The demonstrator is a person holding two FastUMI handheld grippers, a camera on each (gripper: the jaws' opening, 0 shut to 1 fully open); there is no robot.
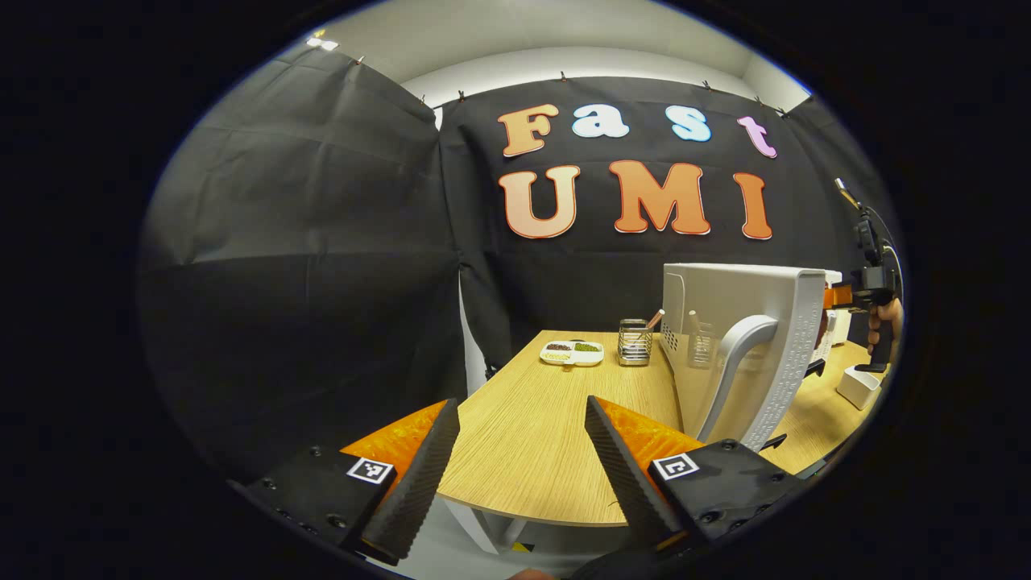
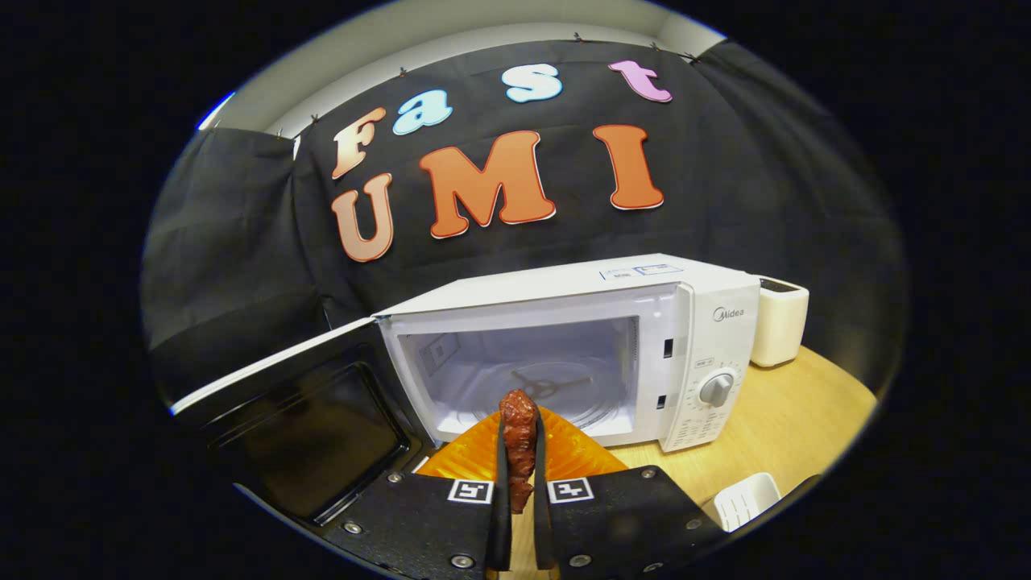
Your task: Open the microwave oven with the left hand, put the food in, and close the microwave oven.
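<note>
Pinching soft, light food (image 2: 517, 447) mid-length, right gripper (image 2: 519, 483) faces open microwave (image 2: 580, 354); left gripper (image 1: 523, 475) jaws spread, empty.

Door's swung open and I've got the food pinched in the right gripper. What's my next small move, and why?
Probably ease the right gripper forward into the microwave cavity. The door stands wide open, the brown food piece is clamped between the fingers just short of the opening, and the left gripper hangs open, clear of the door.

one microwave (image 2: 612, 354), one food piece (image 2: 518, 447), two grippers (image 1: 523, 475) (image 2: 519, 483)
</note>
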